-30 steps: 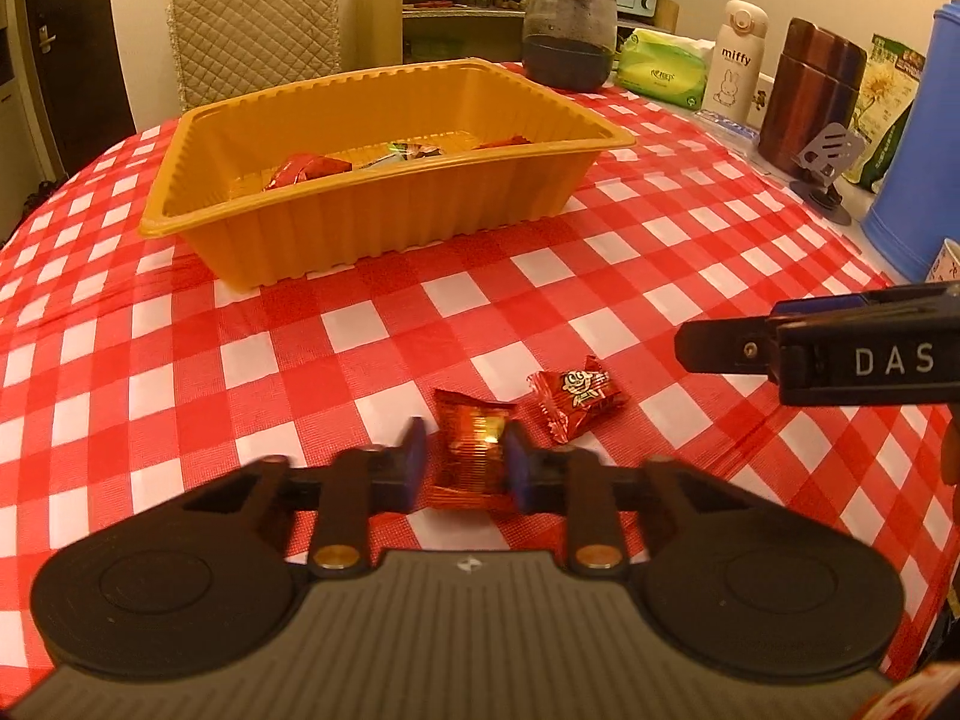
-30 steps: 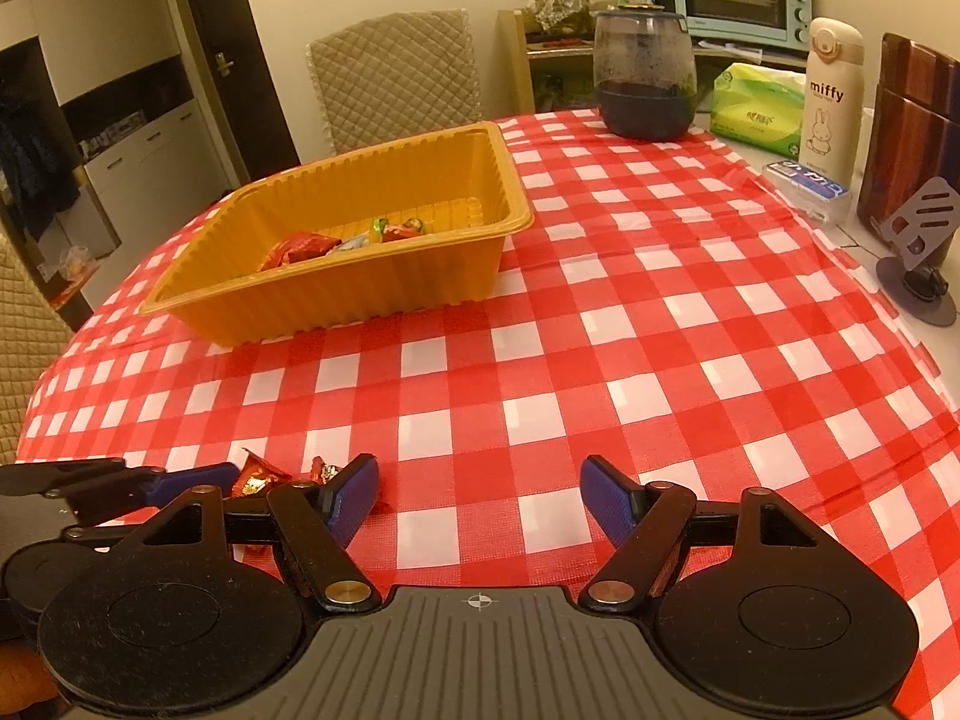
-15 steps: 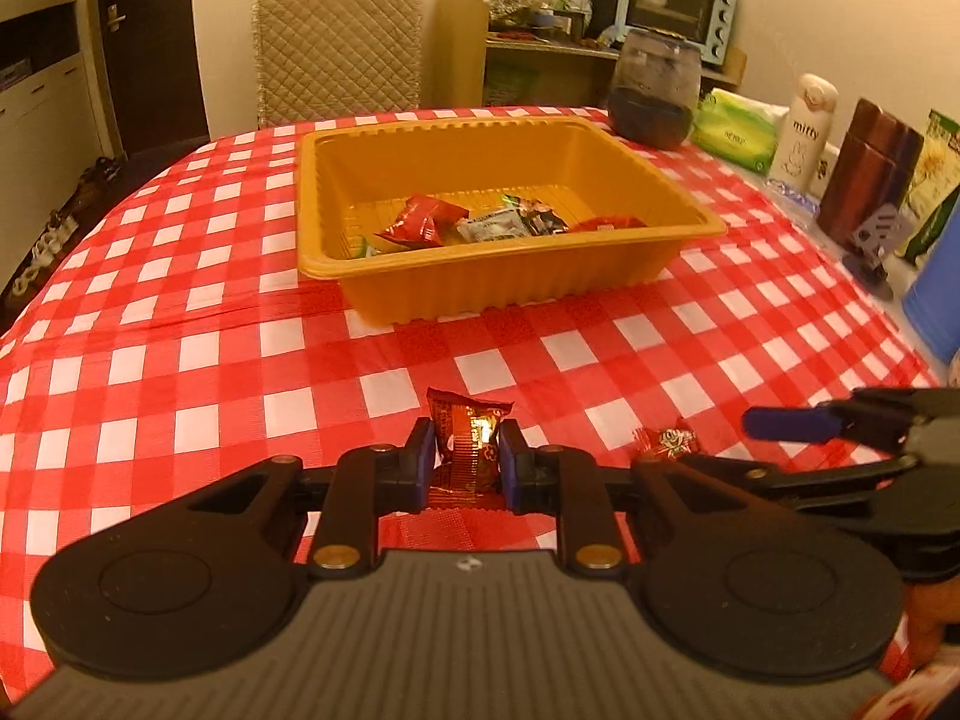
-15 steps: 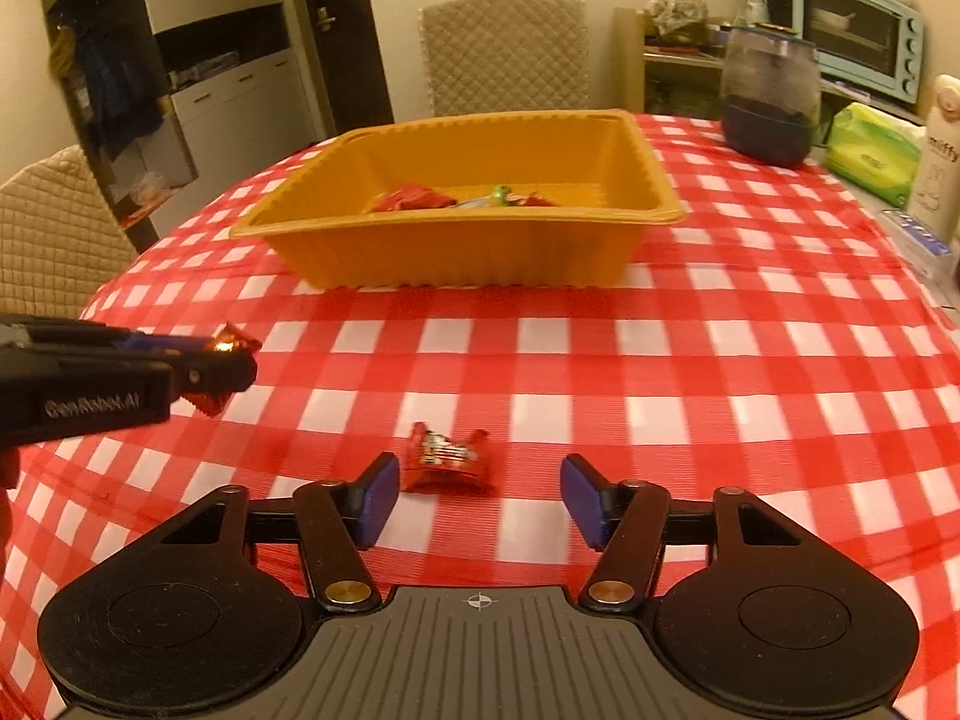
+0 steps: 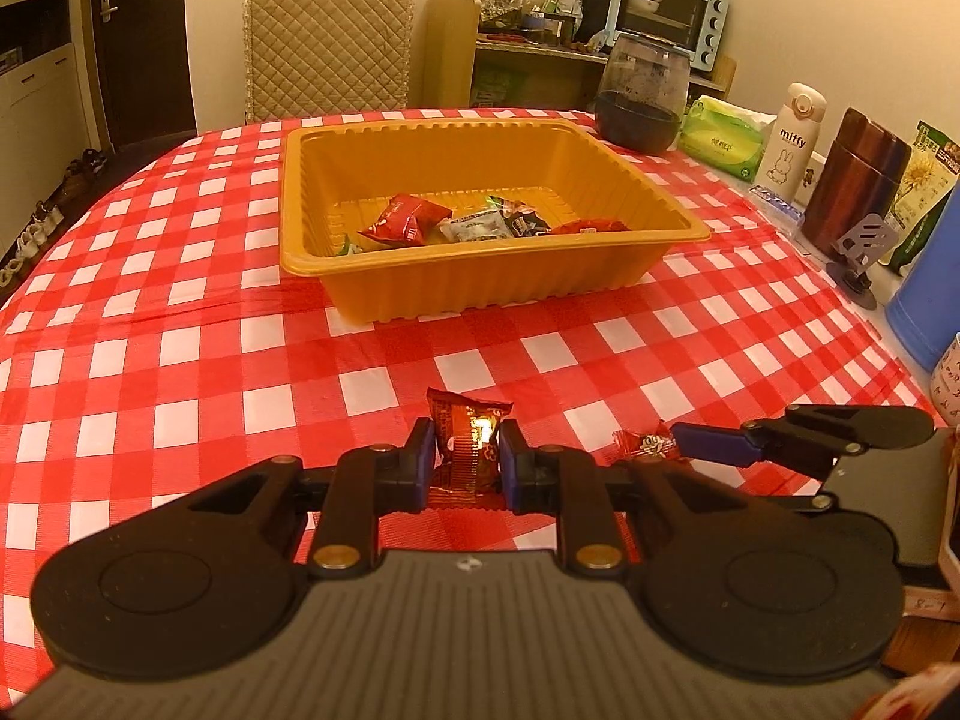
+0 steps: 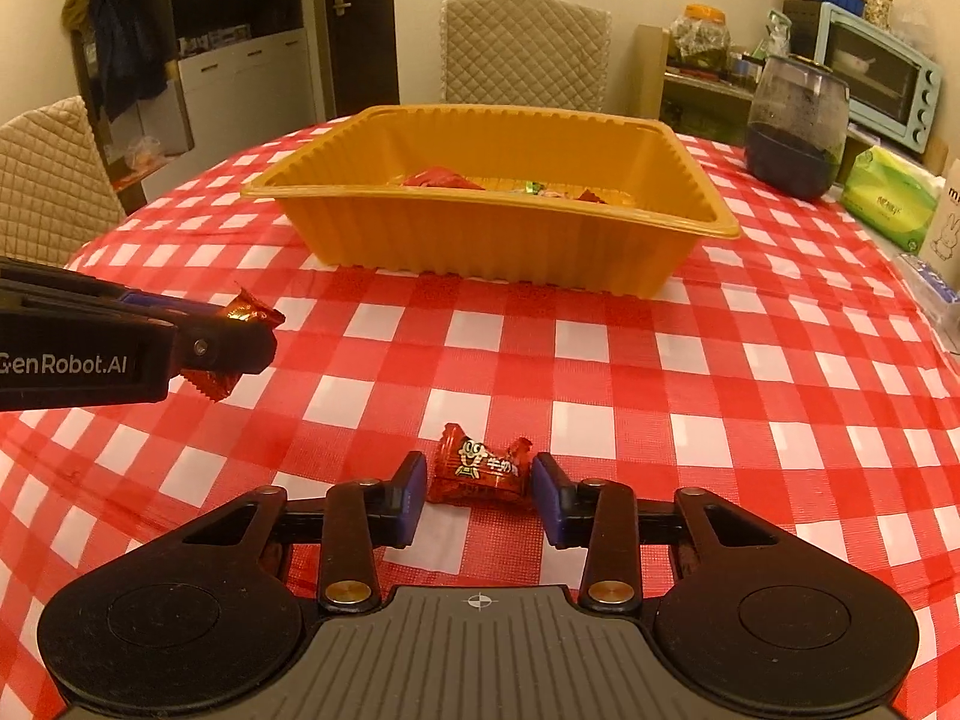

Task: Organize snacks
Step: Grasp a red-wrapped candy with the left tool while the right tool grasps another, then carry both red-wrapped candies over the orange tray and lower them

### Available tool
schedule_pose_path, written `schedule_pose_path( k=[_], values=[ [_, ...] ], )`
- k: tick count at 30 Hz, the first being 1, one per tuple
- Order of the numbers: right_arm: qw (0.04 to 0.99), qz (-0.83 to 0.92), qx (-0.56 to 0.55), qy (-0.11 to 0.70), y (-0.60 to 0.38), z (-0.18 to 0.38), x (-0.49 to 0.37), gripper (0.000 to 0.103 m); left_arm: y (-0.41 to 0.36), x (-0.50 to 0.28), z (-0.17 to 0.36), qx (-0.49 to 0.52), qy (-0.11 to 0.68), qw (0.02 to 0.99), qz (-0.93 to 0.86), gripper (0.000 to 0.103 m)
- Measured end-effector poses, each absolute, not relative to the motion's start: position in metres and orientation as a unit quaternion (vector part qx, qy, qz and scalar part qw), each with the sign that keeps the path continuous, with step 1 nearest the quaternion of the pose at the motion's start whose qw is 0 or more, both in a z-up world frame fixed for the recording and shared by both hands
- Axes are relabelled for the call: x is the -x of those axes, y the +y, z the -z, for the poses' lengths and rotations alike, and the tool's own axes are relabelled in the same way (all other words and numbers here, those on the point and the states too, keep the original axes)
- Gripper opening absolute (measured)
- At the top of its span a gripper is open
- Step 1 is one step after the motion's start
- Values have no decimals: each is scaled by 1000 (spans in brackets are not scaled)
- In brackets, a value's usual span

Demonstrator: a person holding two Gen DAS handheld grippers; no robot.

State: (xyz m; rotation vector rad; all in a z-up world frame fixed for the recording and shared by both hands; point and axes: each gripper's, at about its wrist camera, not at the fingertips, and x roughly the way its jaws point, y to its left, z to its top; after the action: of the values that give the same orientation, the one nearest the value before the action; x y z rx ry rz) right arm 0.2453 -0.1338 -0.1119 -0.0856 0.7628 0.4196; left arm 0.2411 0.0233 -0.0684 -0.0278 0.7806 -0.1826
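Note:
My left gripper (image 5: 465, 450) is shut on a red-and-gold wrapped candy (image 5: 471, 420) and holds it above the checked tablecloth; the right wrist view shows that candy (image 6: 246, 312) in the jaws at the left. A second red candy (image 6: 480, 468) with a cartoon face lies on the cloth between the pads of my right gripper (image 6: 479, 480). Its jaws are closing and the pads stand right at the wrapper's twisted ends without visibly squeezing it. The orange tray (image 5: 480, 294) farther back holds several wrapped snacks (image 5: 405, 222).
At the table's right edge stand a dark glass jar (image 5: 642, 102), a green tissue pack (image 5: 723, 141), a white bottle (image 5: 792, 135), a brown canister (image 5: 858, 180) and a blue container (image 5: 930, 288). A quilted chair (image 5: 327, 51) is behind the table.
My right gripper swung over to the loose candy and its jaws narrowed around it. The left gripper lifted its candy off the cloth and then held still.

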Motion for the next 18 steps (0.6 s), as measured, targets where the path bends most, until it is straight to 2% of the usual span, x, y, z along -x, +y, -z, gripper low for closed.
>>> schedule_pose_path(
  k=[3, 6, 18],
  values=[
    [906, -199, 40, 371, -134, 111, -246, 27, 23, -241, 68, 13, 381, 920, 91, 20],
    [906, -198, 42, 372, -134, 110, -245, 25, 22, -241, 68, 12, 381, 920, 91, 20],
    [922, -191, 45, 333, -135, 85, -239, 24, 19, -241, 60, 8, 371, 924, 91, 20]
  ],
)
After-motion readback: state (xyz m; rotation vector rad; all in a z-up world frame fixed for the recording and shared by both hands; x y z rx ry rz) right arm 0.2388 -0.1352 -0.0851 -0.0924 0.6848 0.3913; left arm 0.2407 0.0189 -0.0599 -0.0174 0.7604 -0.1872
